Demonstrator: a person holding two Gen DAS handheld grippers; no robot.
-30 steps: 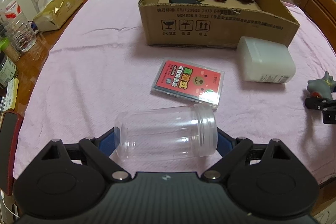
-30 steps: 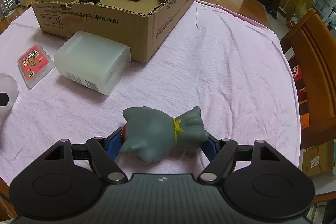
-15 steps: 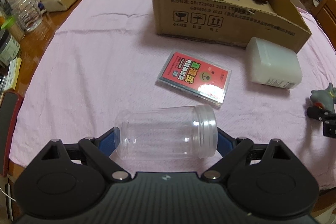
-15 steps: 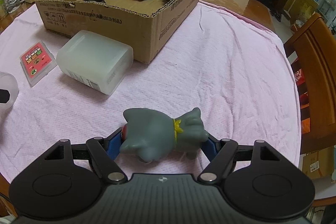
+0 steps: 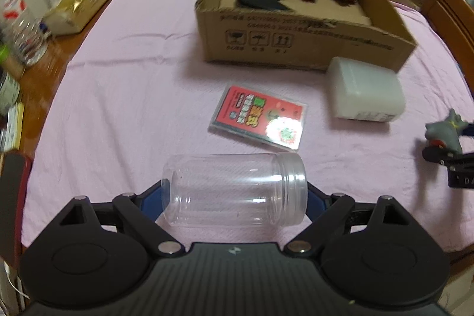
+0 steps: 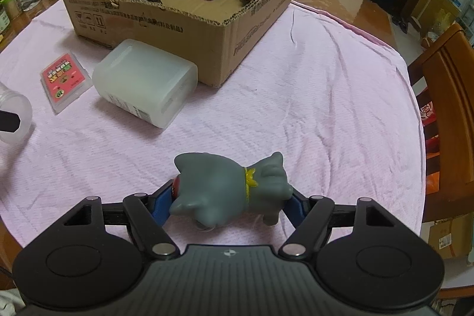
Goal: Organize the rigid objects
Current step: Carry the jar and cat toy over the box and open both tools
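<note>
Clear plastic jar [image 5: 234, 189] lies sideways, end-to-end in the closing left gripper [image 5: 234, 197], grey toy [image 6: 228, 187] clamped in the right gripper [image 6: 229, 202] above the pink cloth [image 6: 311, 108]: carry both level over the cardboard box [image 6: 207, 28] wall before releasing.

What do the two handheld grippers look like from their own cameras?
Both look alike: the left gripper and right gripper have matte black ribbed bodies, two round black discs, black linkage bars with silver pins, blue pads and a small white logo. No cables or sleeves show.
</note>
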